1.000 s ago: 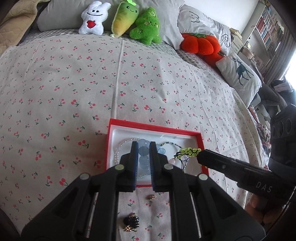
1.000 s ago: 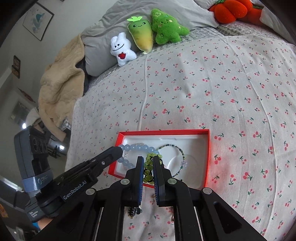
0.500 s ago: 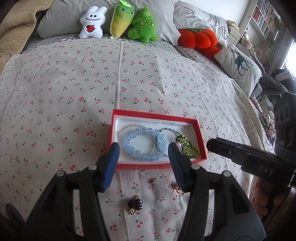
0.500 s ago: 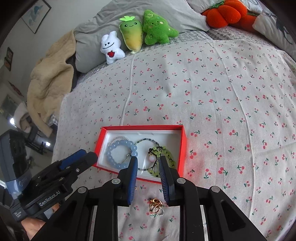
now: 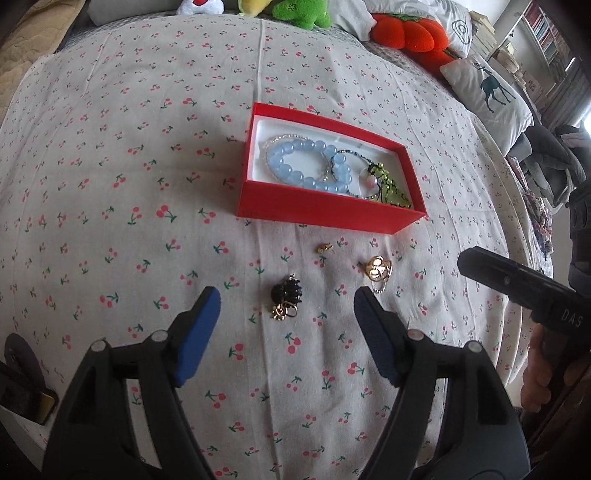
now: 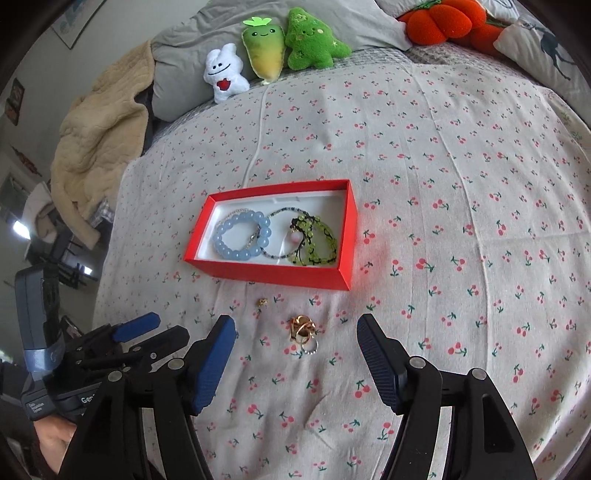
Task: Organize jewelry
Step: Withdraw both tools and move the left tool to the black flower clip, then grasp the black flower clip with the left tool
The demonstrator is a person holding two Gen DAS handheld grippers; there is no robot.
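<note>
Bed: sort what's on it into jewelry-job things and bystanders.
Job:
red box
blue bead bracelet
green bead bracelet
gold rings
small gold stud
black brooch

Lying about:
white plush
radish plush
green tree plush
orange pumpkin plush
beige blanket
deer pillow

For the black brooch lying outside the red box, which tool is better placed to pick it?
Probably the left tool: it is open and the black brooch lies just ahead between its fingers. The right tool, also open, faces the gold rings instead.
</note>
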